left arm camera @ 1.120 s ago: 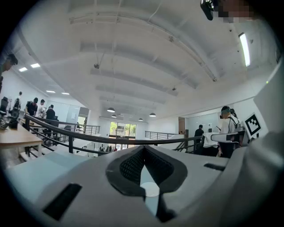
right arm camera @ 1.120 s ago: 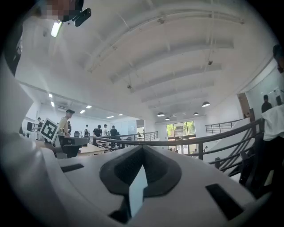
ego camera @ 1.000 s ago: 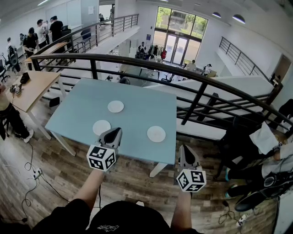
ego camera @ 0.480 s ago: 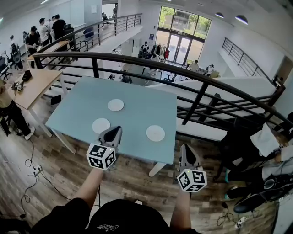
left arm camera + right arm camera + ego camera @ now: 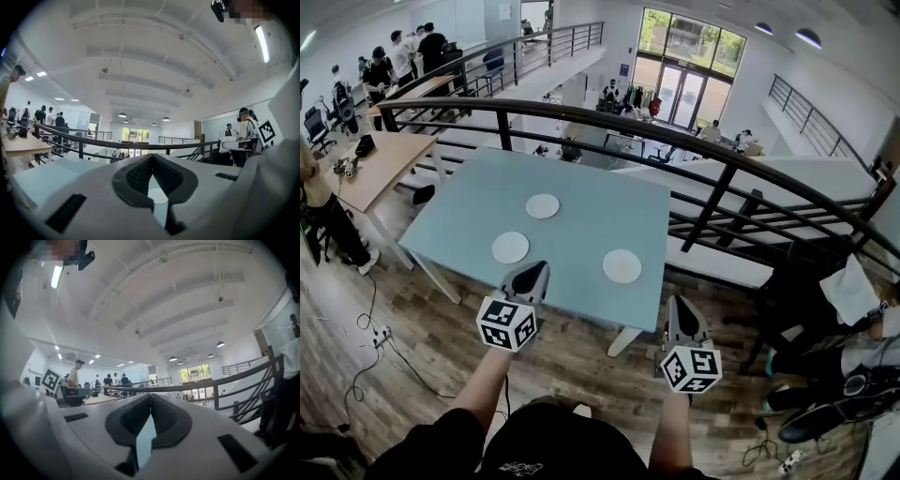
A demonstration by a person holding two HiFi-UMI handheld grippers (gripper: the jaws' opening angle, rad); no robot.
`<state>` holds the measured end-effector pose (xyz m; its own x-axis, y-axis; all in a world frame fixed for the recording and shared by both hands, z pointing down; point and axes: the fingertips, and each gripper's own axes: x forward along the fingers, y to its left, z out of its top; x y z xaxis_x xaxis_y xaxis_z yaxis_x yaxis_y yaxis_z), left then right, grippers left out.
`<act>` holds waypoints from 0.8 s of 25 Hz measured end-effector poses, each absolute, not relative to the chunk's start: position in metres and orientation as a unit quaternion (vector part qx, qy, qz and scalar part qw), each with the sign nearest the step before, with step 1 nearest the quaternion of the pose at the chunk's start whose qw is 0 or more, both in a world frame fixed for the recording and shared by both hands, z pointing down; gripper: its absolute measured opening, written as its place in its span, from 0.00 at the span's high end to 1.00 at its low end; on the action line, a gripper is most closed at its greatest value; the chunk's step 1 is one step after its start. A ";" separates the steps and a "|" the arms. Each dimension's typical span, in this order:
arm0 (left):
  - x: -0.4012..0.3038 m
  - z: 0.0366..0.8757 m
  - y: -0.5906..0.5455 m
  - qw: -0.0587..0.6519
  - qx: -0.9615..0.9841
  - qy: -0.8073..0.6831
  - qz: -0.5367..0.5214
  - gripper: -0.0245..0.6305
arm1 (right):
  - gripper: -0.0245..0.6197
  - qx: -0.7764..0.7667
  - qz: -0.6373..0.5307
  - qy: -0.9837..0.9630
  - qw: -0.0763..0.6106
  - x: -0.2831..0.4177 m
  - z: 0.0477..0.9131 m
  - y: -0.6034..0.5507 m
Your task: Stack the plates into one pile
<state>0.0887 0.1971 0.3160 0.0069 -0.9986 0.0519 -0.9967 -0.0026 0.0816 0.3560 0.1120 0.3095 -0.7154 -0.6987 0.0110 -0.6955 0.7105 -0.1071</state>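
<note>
1. Lying apart on the blue table (image 5: pixel 581 225): far plate (image 5: pixel 543 205), left plate (image 5: pixel 510 247), right plate (image 5: pixel 622 266).
2. Left gripper (image 5: pixel 532 268) and right gripper (image 5: pixel 677 303) are closed and empty, by the table's near edge.
3. Each gripper's body blocks most of its own view of the table.

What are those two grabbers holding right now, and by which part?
Nothing. The left gripper and the right gripper each have their fingers closed together on nothing. The far plate, left plate and right plate lie untouched on the table.
</note>
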 end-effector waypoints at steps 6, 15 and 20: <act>0.092 0.315 0.206 0.042 0.701 -0.711 -0.006 0.95 | 0.95 -0.359 -0.055 0.932 0.021 0.353 0.308 0.115; 0.058 0.313 0.219 0.043 0.696 -0.716 -0.018 0.95 | 0.95 -0.340 -0.055 0.939 0.021 0.310 0.306 0.131; 0.025 0.314 0.226 0.043 0.708 -0.704 -0.018 0.95 | 0.95 -0.353 -0.056 0.934 0.021 0.278 0.305 0.142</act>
